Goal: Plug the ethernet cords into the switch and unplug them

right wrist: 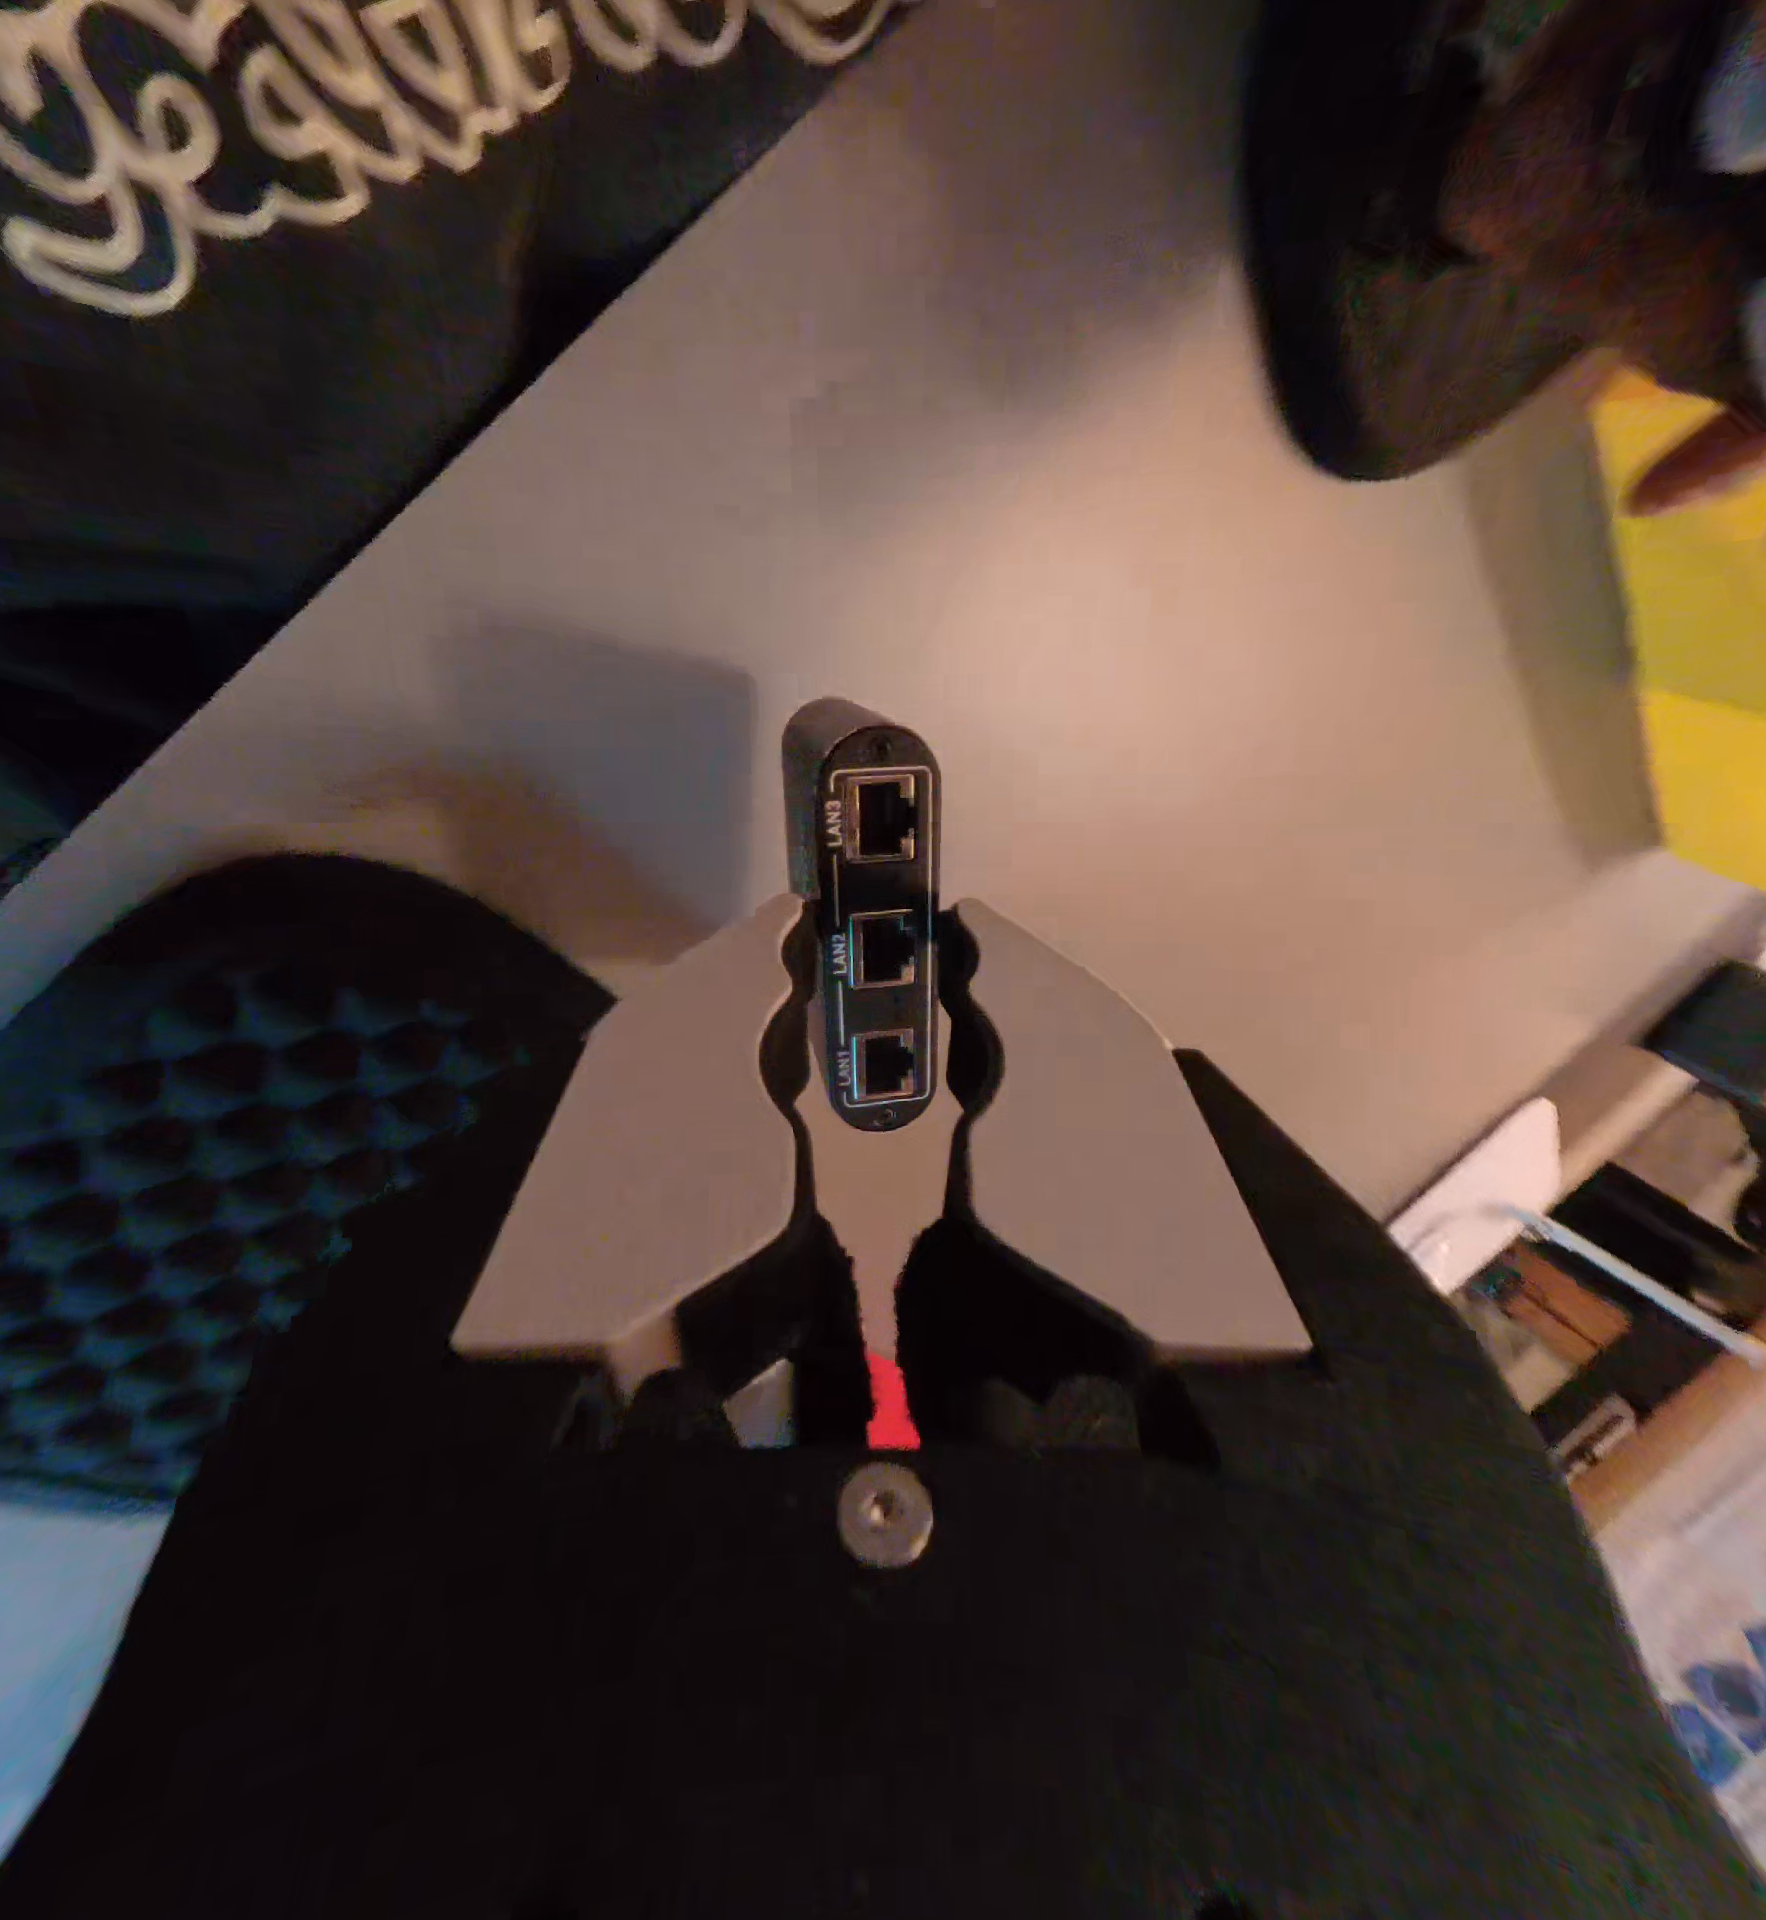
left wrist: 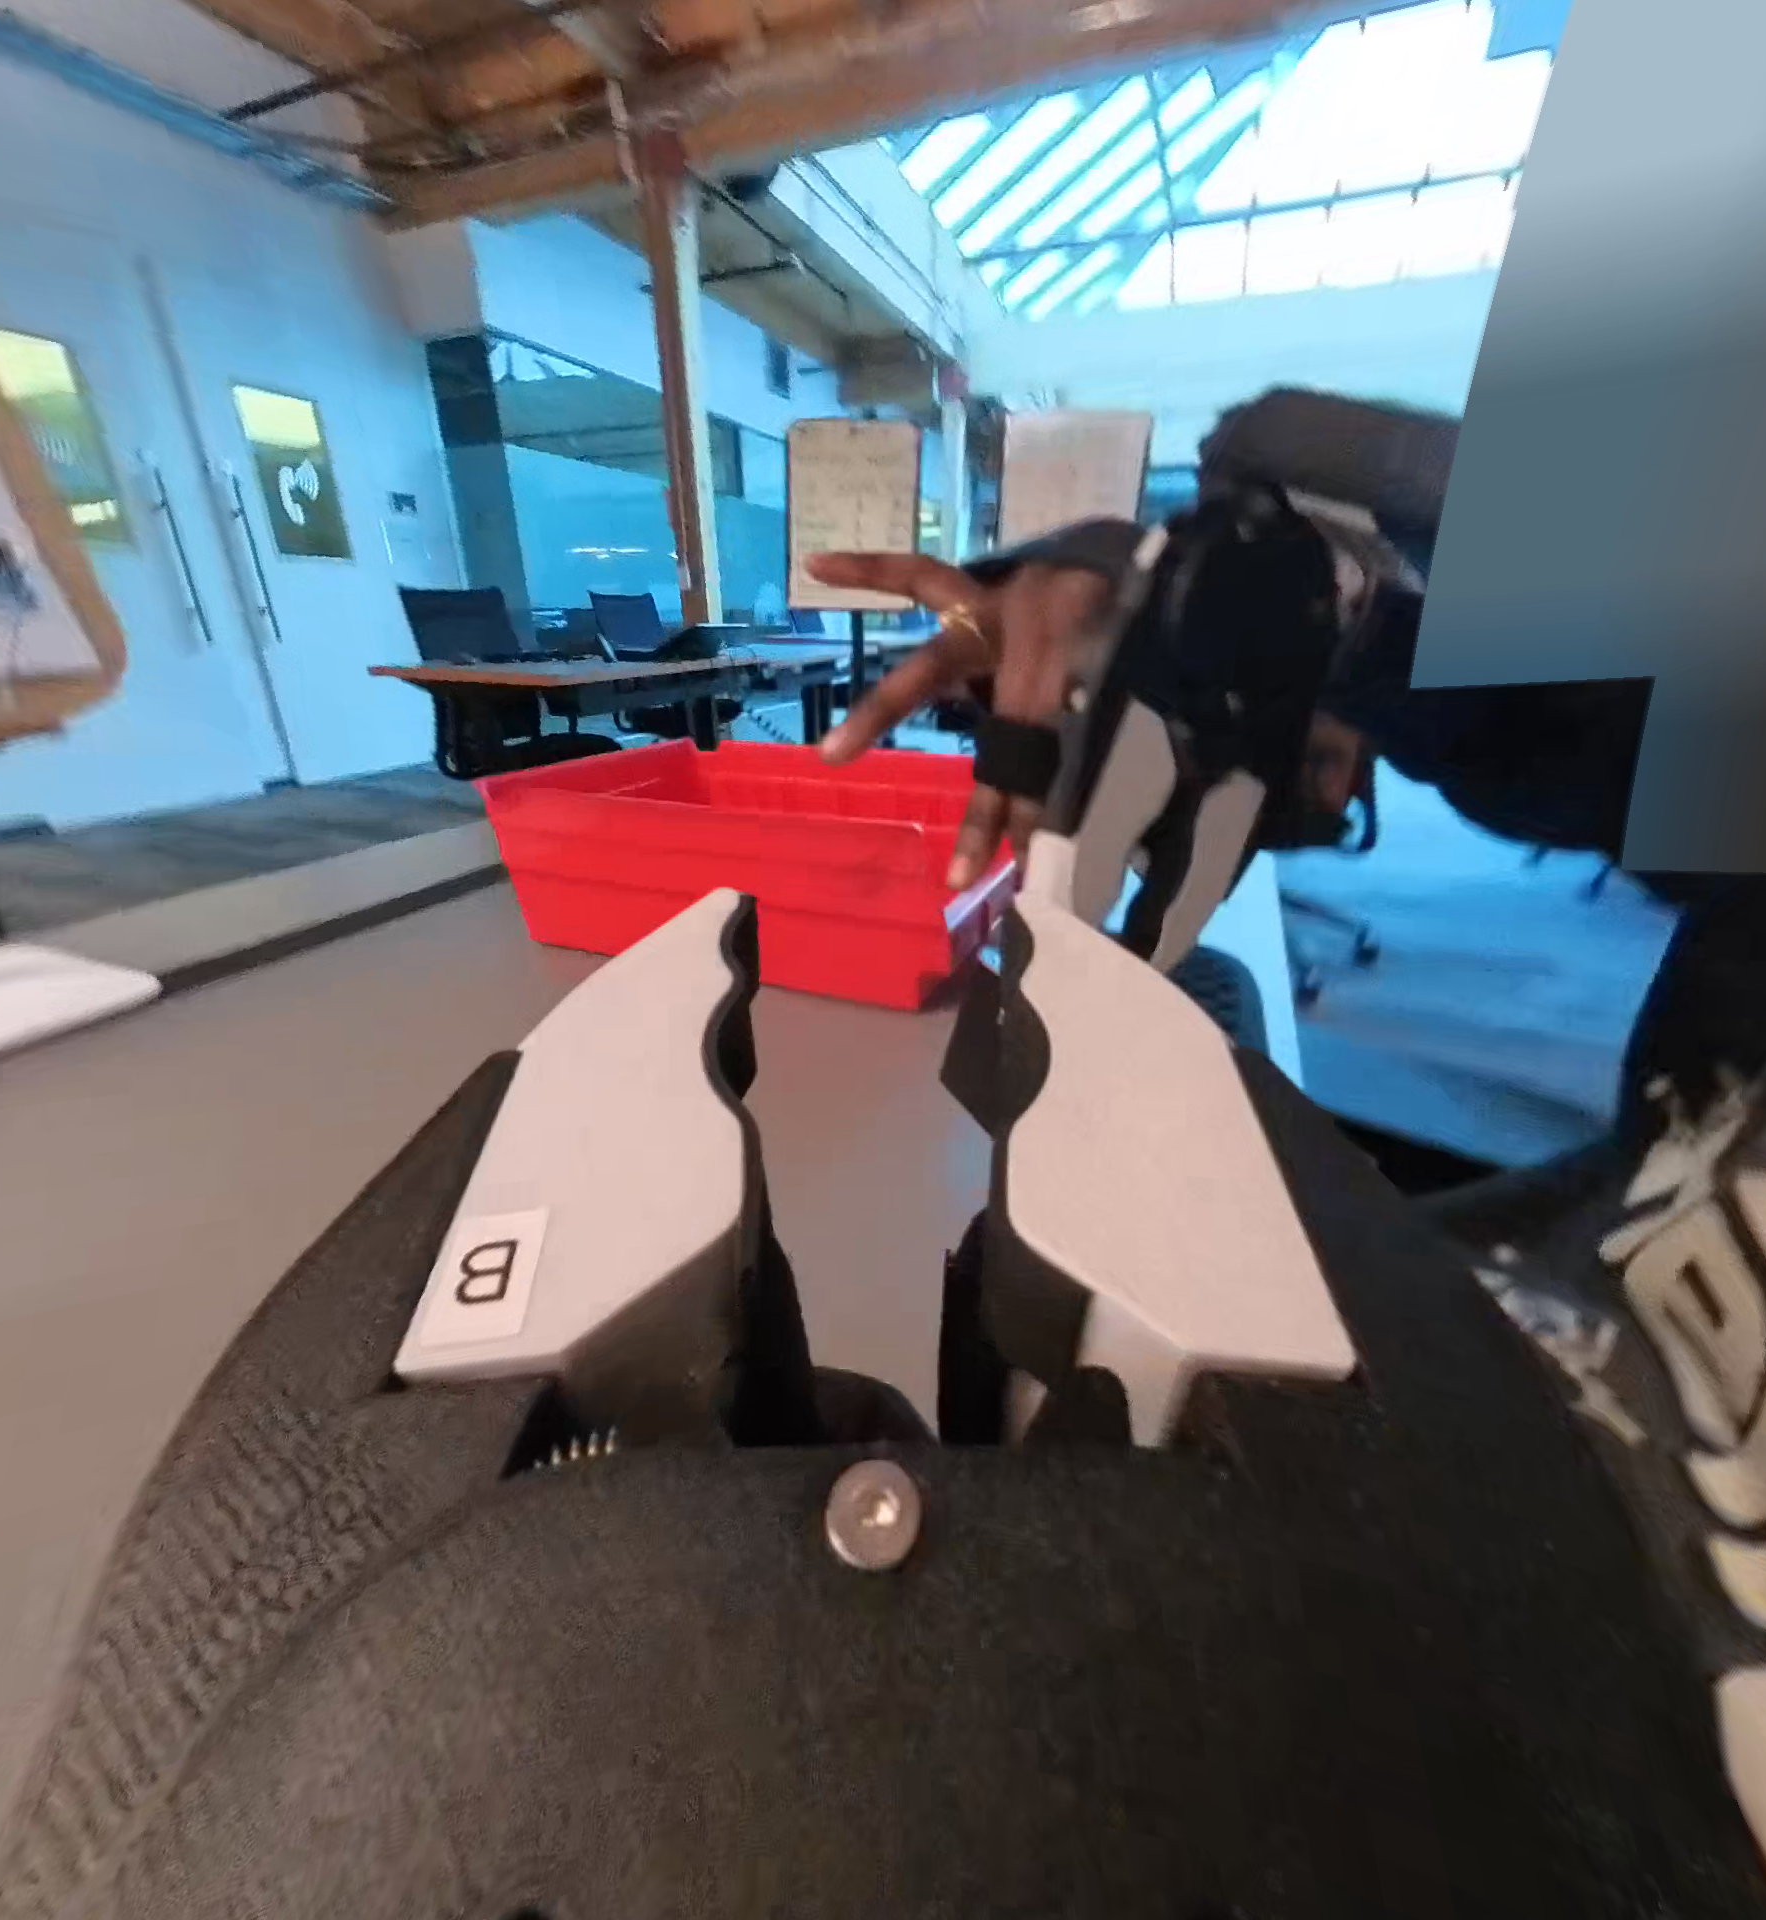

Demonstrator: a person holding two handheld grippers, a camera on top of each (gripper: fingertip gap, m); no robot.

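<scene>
- My right gripper [right wrist: 877,961] is clamped across the black switch [right wrist: 877,935], held over the grey table [right wrist: 1118,623], three empty ports facing the camera.
- My left gripper [left wrist: 874,966] is parted, empty.
- I'd set the switch down flat near the red bin [left wrist: 713,842]; no cords visible.

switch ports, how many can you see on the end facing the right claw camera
3, in one row on the switch end face: top port clear of the right claw, middle between its fingertips, bottom deeper between the fingers. All are empty. Other faces are hidden.
</scene>
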